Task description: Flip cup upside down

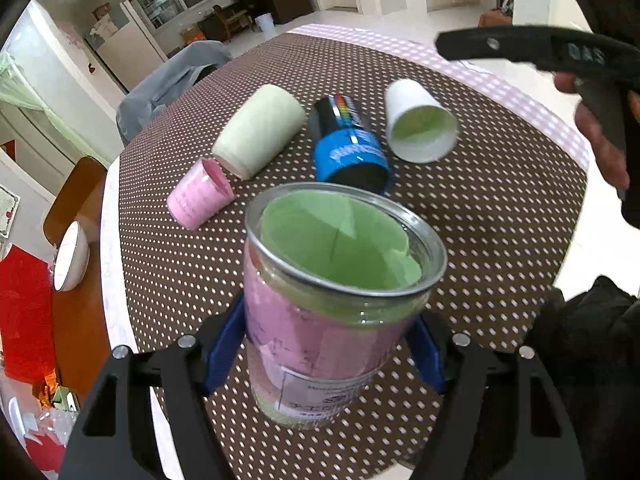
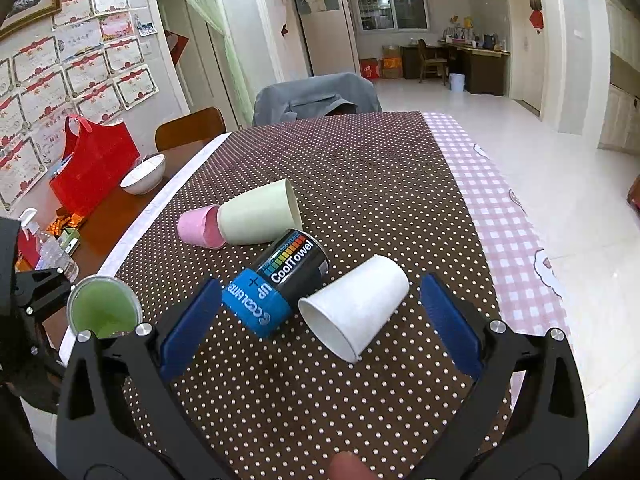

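Observation:
My left gripper (image 1: 326, 340) is shut on a clear cup (image 1: 336, 304) lined with pink and green paper, held upright with its mouth up above the table; it also shows in the right wrist view (image 2: 105, 306). My right gripper (image 2: 320, 312) is open and empty, hovering over a white paper cup (image 2: 354, 306) that lies on its side between its fingers. The white cup also shows in the left wrist view (image 1: 418, 122). The right gripper's body (image 1: 560, 54) shows at the top right of the left wrist view.
On the dotted brown tablecloth (image 2: 380, 184) lie a black and blue can (image 2: 278, 286), a pale green cup (image 2: 260, 214) and a small pink cup (image 2: 200, 230), all on their sides. A white bowl (image 2: 143, 174), red bag (image 2: 94, 164) and chairs stand at left.

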The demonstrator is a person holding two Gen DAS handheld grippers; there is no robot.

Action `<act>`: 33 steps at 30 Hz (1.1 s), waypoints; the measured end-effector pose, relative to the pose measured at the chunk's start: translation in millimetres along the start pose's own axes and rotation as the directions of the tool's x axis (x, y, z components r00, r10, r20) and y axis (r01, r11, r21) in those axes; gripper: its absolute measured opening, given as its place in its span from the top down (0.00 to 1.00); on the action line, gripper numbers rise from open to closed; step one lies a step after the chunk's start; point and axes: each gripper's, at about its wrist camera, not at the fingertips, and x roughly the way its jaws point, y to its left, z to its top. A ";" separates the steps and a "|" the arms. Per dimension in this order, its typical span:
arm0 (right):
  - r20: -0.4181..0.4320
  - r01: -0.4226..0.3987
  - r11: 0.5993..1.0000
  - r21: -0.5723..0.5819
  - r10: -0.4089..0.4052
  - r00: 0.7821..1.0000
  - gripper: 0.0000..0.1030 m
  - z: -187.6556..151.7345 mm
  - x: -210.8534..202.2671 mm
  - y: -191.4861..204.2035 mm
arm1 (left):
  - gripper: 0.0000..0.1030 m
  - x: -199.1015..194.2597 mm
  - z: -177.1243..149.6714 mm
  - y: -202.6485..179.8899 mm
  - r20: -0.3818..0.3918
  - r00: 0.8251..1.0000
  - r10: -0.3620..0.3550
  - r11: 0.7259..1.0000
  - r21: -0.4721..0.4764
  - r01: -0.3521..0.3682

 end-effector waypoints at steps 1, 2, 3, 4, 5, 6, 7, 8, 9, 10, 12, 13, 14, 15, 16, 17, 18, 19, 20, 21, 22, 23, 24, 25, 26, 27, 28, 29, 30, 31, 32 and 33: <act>0.000 -0.001 1.000 0.002 0.001 1.000 0.06 -2.1 -1.8 -1.5 | 0.30 -1.5 -1.6 -4.8 -0.005 1.000 -0.003 1.000 0.008 0.003; -0.002 -0.002 1.000 0.004 0.002 1.000 0.06 -4.4 -3.2 -2.8 | 0.30 -1.9 -3.1 -10.7 -0.013 1.000 -0.008 1.000 0.018 0.009; -0.003 -0.003 1.000 0.006 0.003 1.000 0.06 -6.9 -4.5 -3.3 | 0.30 -0.3 -3.6 -15.3 -0.020 1.000 -0.014 1.000 0.025 0.014; -0.005 -0.004 1.000 0.007 0.004 1.000 0.06 -9.2 -5.9 -4.0 | 0.30 2.1 -4.4 -20.1 -0.029 0.999 -0.019 0.999 0.031 0.020; -0.007 -0.004 1.000 0.007 0.004 1.000 0.06 -11.8 -7.4 -5.2 | 0.30 6.9 -4.5 -25.2 -0.039 0.999 -0.028 0.999 0.034 0.029; -0.009 -0.003 1.000 0.007 0.003 1.000 0.06 -13.6 -8.7 -6.2 | 0.30 11.9 -4.8 -27.9 -0.046 0.999 -0.030 0.999 0.031 0.031; -0.009 -0.002 1.000 0.008 0.002 1.000 0.06 -15.2 -10.5 -6.8 | 0.30 16.5 -4.2 -30.5 -0.051 0.998 -0.022 0.999 0.030 0.023; -0.008 -0.001 1.000 0.009 0.001 1.000 0.06 -15.9 -12.3 -7.6 | 0.30 21.4 -2.2 -32.1 -0.058 0.998 -0.010 1.000 0.026 0.012; -0.005 0.003 1.000 0.009 -0.003 1.000 0.06 -17.0 -14.5 -9.6 | 0.30 24.9 -0.4 -33.0 -0.063 0.998 -0.011 1.000 0.017 0.012; -0.003 0.007 1.000 0.010 -0.007 1.000 0.06 -18.1 -16.1 -11.2 | 0.30 29.5 2.3 -33.7 -0.070 0.997 -0.018 1.000 0.003 0.018; -0.004 0.016 1.000 0.015 -0.016 1.000 0.06 -18.7 -17.0 -13.5 | 0.30 38.2 5.1 -35.9 -0.087 0.996 -0.019 1.000 -0.007 0.019; -0.006 0.022 1.000 0.021 -0.021 1.000 0.06 -20.0 -17.0 -16.1 | 0.30 43.2 6.4 -36.9 -0.101 0.995 -0.014 1.000 -0.011 0.013; -0.009 0.025 0.999 0.026 -0.025 1.000 0.06 -21.5 -17.2 -19.3 | 0.30 48.5 7.4 -38.8 -0.117 0.993 -0.005 1.000 -0.014 0.003; -0.012 0.028 0.999 0.030 -0.027 1.000 0.06 -22.7 -16.8 -21.2 | 0.30 52.1 8.4 -40.8 -0.126 0.992 0.003 1.000 -0.013 -0.004; -0.015 0.030 0.999 0.033 -0.029 0.999 0.06 -23.9 -16.7 -22.5 | 0.29 55.0 8.9 -43.0 -0.132 0.991 0.007 1.000 -0.012 -0.008; -0.019 0.034 0.999 0.036 -0.033 0.999 0.06 -25.1 -16.0 -23.5 | 0.28 57.6 9.8 -44.5 -0.138 0.990 0.006 1.000 -0.014 -0.008; -0.020 0.035 0.999 0.038 -0.035 0.999 0.06 -26.6 -15.9 -24.4 | 0.23 58.5 10.5 -45.8 -0.136 0.991 0.011 1.000 -0.013 -0.012; -0.024 0.036 0.999 0.040 -0.035 0.999 0.06 -27.6 -15.2 -25.3 | 0.23 57.6 10.6 -46.8 -0.127 0.992 0.018 1.000 -0.013 -0.019; -0.026 0.037 0.998 0.041 -0.036 0.999 0.06 -28.2 -14.7 -25.4 | 0.22 55.7 11.7 -47.2 -0.109 0.994 0.031 0.999 -0.013 -0.033; -0.028 0.037 0.999 0.040 -0.036 0.999 0.06 -29.0 -14.3 -25.3 | 0.20 53.2 12.5 -46.8 -0.091 0.995 0.034 0.999 -0.022 -0.036; -0.029 0.037 0.999 0.039 -0.036 0.999 0.06 -30.0 -14.7 -25.8 | 0.19 50.4 13.0 -46.2 -0.073 0.997 0.030 0.999 -0.035 -0.033; -0.031 0.036 0.999 0.037 -0.035 0.999 0.06 -30.8 -14.6 -25.0 | 0.19 46.6 13.2 -45.1 -0.051 0.998 0.028 0.998 -0.050 -0.030; -0.033 0.035 0.999 0.035 -0.034 0.999 0.06 -31.6 -14.5 -24.0 | 0.19 43.1 13.0 -44.3 -0.032 0.999 0.032 0.997 -0.062 -0.034; -0.034 0.034 0.999 0.033 -0.033 0.999 0.06 -32.3 -14.6 -23.3 | 0.19 40.1 12.8 -43.7 -0.014 0.999 0.037 0.997 -0.074 -0.038; -0.036 0.032 0.999 0.031 -0.031 0.999 0.06 -32.9 -14.4 -22.2 | 0.18 36.5 12.1 -41.8 0.008 0.999 0.035 0.995 -0.091 -0.034; -0.038 0.030 0.999 0.030 -0.029 0.999 0.06 -33.9 -14.1 -21.3 | 0.18 33.7 11.4 -41.0 0.024 0.999 0.032 0.994 -0.107 -0.029; -0.039 0.029 0.999 0.028 -0.028 0.999 0.06 -35.0 -13.9 -19.4 | 0.18 31.0 10.9 -39.7 0.040 0.999 0.028 0.992 -0.125 -0.023; -0.041 0.027 0.999 0.025 -0.026 0.999 0.06 -35.9 -13.9 -17.0 | 0.18 27.5 10.0 -37.6 0.060 0.998 0.026 0.989 -0.148 -0.017; -0.042 0.024 0.999 0.022 -0.023 0.999 0.06 -36.4 -13.9 -15.1 | 0.18 24.4 10.4 -34.2 0.078 0.997 0.026 0.985 -0.170 -0.012; -0.043 0.022 1.000 0.020 -0.021 0.999 0.06 -36.2 -13.5 -14.1 | 0.18 21.4 11.7 -34.0 0.097 0.995 0.030 0.981 -0.192 -0.010; -0.044 0.017 1.000 0.016 -0.016 0.999 0.06 -36.5 -14.0 -11.8 | 0.18 16.2 11.8 -31.4 0.128 0.991 0.037 0.974 -0.225 -0.008; -0.043 0.013 1.000 0.013 -0.012 0.999 0.06 -36.6 -14.5 -10.0 | 0.18 13.0 10.8 -29.4 0.146 0.988 0.042 0.970 -0.243 -0.005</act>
